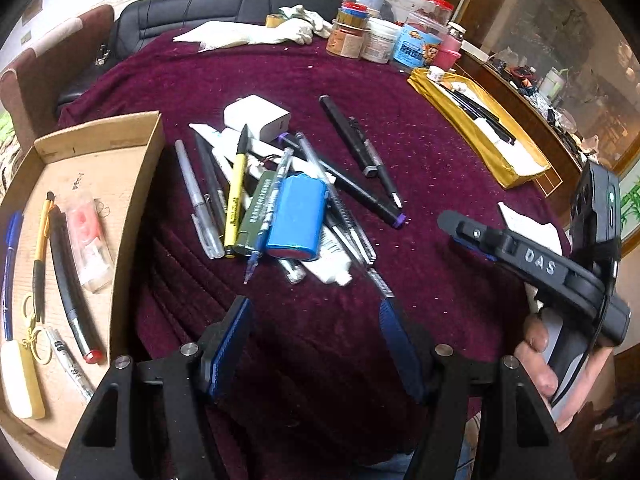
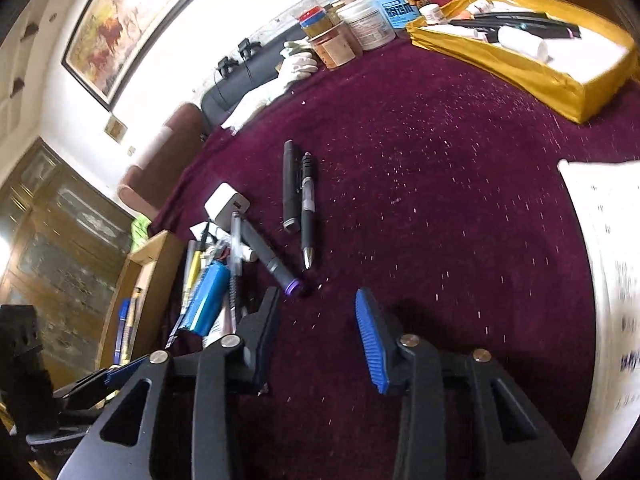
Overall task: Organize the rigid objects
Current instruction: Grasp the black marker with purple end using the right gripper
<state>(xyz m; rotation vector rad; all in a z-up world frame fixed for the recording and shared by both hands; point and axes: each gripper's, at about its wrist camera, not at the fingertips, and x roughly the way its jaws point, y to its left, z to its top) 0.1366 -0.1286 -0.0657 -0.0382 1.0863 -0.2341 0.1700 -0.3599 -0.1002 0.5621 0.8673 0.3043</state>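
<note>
Both hand-held grippers, left and right, hang open and empty above the pen pile, between cardboard box and yellow tray, probably sorting destinations.

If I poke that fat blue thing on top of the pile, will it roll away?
Probably a bit. The blue cylinder looks round and smooth, so it could roll sideways. It lies on crossed pens, so it may slide off them. It looks stiff and fairly heavy for its size, so the velvet cloth should stop it soon.

Left claw hangs wide and empty over the maroon tabletop. Pen pile just ahead. Cardboard tray sits left.
</note>
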